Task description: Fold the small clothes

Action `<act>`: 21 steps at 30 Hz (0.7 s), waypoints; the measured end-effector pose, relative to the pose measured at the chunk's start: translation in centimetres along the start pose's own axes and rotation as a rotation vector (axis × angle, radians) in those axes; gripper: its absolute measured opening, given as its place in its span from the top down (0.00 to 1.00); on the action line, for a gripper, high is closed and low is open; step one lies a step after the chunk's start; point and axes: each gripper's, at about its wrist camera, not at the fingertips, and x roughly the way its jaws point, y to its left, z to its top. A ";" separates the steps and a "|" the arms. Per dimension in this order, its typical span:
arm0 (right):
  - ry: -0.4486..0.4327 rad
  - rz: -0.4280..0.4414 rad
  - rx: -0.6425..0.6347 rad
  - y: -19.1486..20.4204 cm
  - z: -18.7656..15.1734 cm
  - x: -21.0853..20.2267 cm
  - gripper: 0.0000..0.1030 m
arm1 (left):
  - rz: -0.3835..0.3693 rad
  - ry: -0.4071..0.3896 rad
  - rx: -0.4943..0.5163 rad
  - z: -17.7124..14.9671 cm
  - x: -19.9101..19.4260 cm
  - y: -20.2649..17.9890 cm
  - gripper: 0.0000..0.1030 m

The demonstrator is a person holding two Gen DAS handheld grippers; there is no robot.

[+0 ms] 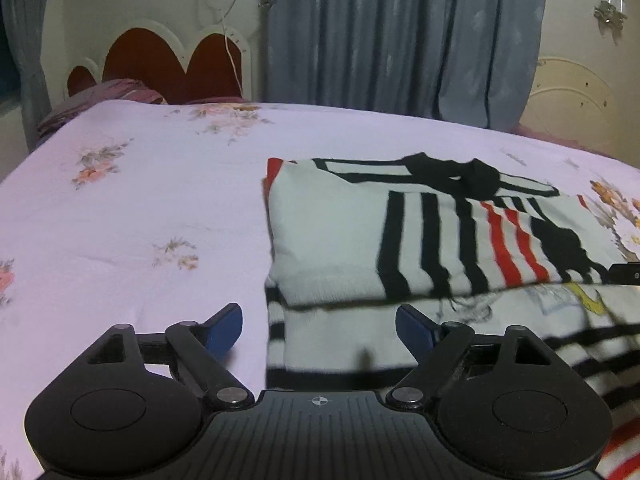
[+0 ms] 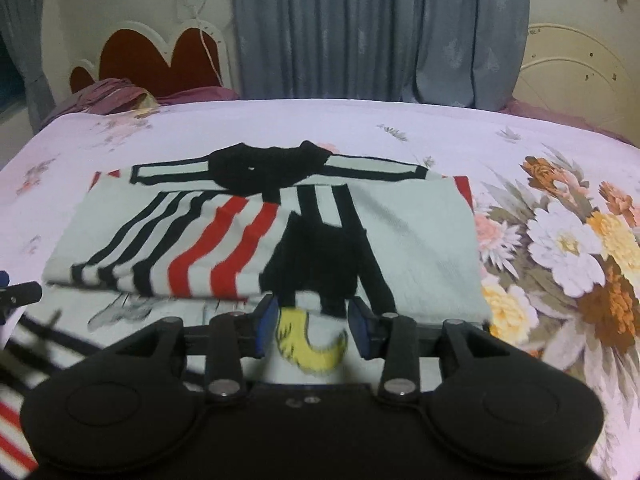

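Observation:
A small white knit top (image 1: pixel 340 240) with black and red stripes lies folded on the bed, its upper layer doubled over a lower layer that bears a cartoon print with a yellow patch (image 2: pixel 316 344). My left gripper (image 1: pixel 319 328) stands open and wide at the garment's near left corner, with the cloth's edge lying under the gap. In the right wrist view the same top (image 2: pixel 420 240) fills the middle. My right gripper (image 2: pixel 314 326) is open at the near fold edge, and the printed white cloth shows between its blue pads (image 2: pixel 267 326) without being visibly pinched.
The pale lilac bedsheet (image 1: pixel 140 208) has small flower prints and a large bouquet print (image 2: pixel 568 248) right of the garment. A red and white headboard (image 1: pixel 160 60), purple bedding (image 2: pixel 108 94) and a grey curtain (image 1: pixel 400 40) lie beyond the far edge.

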 end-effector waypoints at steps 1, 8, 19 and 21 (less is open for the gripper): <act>-0.006 0.000 0.001 -0.3 -0.4 -0.7 0.63 | 0.004 -0.004 0.003 -0.2 -0.5 -0.1 0.19; -0.029 0.026 0.040 -2.7 -3.6 -5.6 0.55 | 0.020 0.002 0.005 -3.9 -5.1 -1.4 0.19; 0.005 0.047 0.132 -7.2 -12.3 -12.9 0.52 | 0.044 0.060 -0.010 -12.1 -12.0 -1.0 0.20; 0.018 0.046 0.145 -7.8 -13.6 -13.6 0.52 | 0.055 0.077 -0.011 -13.6 -12.9 -0.8 0.20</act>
